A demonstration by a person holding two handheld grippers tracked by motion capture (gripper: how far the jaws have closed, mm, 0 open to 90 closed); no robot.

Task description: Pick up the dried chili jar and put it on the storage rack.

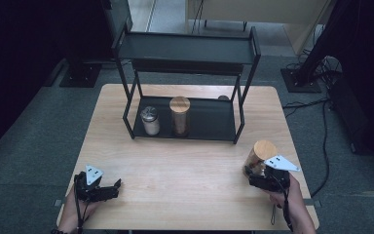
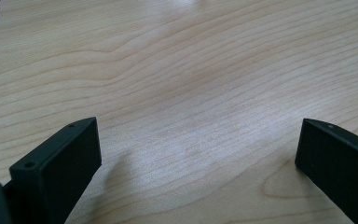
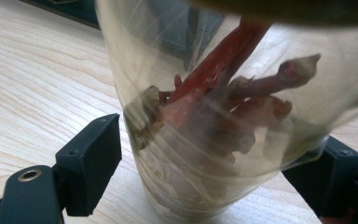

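A clear glass jar with a round wooden lid stands near the table's right front, tilted slightly. My right gripper is shut on its lower part. In the right gripper view the jar holds dried red chillies, and the two black jaws of my right gripper sit against its sides just above the wooden tabletop. My left gripper rests at the table's left front, open with nothing in it. In the left gripper view, the wide-spread jaws of my left gripper have bare wood between them.
A black two-tier metal rack stands at the back middle of the table. On its lower shelf are a metal-lidded jar with white contents and a wooden-lidded jar. Cables lie on the floor at right.
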